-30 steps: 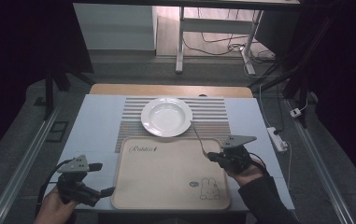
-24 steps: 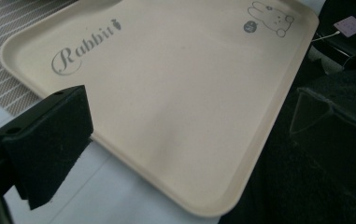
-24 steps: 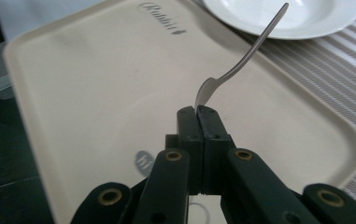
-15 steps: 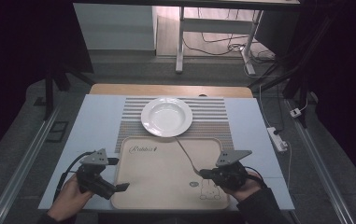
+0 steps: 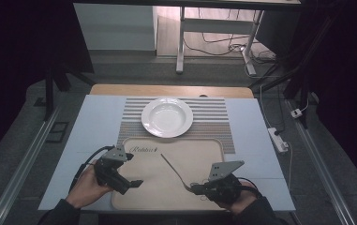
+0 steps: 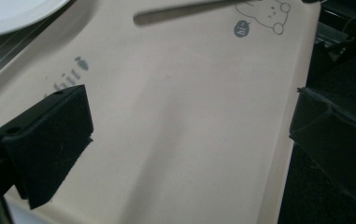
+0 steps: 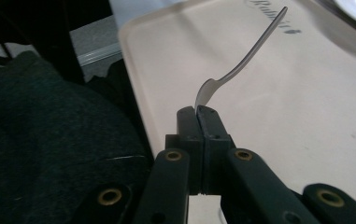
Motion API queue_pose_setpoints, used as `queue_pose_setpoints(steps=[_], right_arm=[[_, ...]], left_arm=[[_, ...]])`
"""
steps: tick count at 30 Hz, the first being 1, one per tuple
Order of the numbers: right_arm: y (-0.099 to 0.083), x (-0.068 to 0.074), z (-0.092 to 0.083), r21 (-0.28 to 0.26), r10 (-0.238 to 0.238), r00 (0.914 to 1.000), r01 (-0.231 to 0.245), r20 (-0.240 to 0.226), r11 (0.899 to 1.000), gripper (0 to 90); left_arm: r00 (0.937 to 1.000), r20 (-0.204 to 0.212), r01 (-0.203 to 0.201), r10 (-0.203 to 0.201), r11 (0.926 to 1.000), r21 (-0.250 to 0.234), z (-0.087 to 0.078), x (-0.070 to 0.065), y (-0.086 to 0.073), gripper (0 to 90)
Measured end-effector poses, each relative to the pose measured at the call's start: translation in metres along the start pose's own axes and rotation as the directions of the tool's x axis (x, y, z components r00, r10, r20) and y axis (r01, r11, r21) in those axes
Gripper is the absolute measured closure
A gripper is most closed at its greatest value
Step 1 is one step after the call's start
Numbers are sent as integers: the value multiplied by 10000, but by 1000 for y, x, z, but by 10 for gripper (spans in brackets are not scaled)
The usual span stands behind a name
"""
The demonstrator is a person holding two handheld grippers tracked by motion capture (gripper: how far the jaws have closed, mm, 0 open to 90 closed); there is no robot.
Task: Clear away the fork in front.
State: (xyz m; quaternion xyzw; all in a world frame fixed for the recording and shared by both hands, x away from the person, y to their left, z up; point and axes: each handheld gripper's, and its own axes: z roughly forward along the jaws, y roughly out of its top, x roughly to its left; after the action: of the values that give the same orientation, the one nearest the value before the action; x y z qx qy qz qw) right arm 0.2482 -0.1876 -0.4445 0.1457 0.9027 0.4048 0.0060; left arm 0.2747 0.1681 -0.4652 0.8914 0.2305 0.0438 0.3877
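Observation:
A slim metal utensil hangs over the beige tray, with my right gripper shut on its broad head end. In the right gripper view the utensil rises from my closed right gripper, its handle pointing towards the tray's printed lettering. Whether it is a fork or a spoon I cannot tell. My left gripper stands open over the tray's front left part. In the left gripper view it holds nothing, with the tray beneath. A white plate lies beyond the tray.
The plate rests on a striped placemat on the pale blue table. A white power strip lies on the floor off the table's right edge. A dark sleeve is close to the tray's front edge.
My right gripper has drawn back towards the person along the tray, carrying the utensil. My left gripper has moved right, from beside the tray to over its left part.

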Motion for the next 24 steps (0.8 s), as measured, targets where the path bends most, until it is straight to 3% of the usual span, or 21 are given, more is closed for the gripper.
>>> queue_pose_setpoints(steps=[4, 8, 10, 14, 17, 18, 19, 20, 21, 24], right_arm=[[1, 4, 3, 64, -93, 9997, 95, -212, 9999, 896], [2, 6, 5, 119, -201, 9990, 206, -409, 9997, 896], [3, 8, 6, 182, -269, 9983, 278, -512, 9994, 895], [6, 11, 8, 219, -461, 9962, 478, -745, 9986, 895], [7, 12, 9, 258, -623, 9946, 647, -830, 9976, 896], [8, 13, 9, 267, -657, 9940, 682, -870, 9973, 896], [8, 13, 9, 297, -736, 9931, 766, -910, 9966, 895], [9, 14, 9, 285, -745, 9927, 775, -950, 9966, 896], [9, 14, 9, 314, -759, 9927, 791, -937, 9964, 896], [10, 15, 9, 297, -870, 9911, 904, -1005, 9955, 896]], left_arm=[[9976, 430, -557, 548, 9983, 190, 9, 4, 10, 0], [9939, 606, -945, 922, 9949, 359, 17, 6, 17, 0], [9886, 786, -1322, 1282, 9901, 477, 24, 5, 24, 0], [9831, 997, -1590, 1534, 9860, 503, 30, 3, 30, 0], [9689, 1395, -2157, 2046, 9740, 697, 39, 2, 39, 0], [9689, 1395, -2157, 2046, 9740, 697, 39, 2, 39, 0], [9581, 1620, -2522, 2364, 9639, 849, 45, 0, 43, 0], [9540, 1695, -2651, 2473, 9598, 919, 47, 0, 45, 0], [9540, 1695, -2651, 2473, 9598, 919, 47, 0, 45, 0], [9375, 1930, -3161, 2894, 9404, 1253, 59, -3, 50, 14]])
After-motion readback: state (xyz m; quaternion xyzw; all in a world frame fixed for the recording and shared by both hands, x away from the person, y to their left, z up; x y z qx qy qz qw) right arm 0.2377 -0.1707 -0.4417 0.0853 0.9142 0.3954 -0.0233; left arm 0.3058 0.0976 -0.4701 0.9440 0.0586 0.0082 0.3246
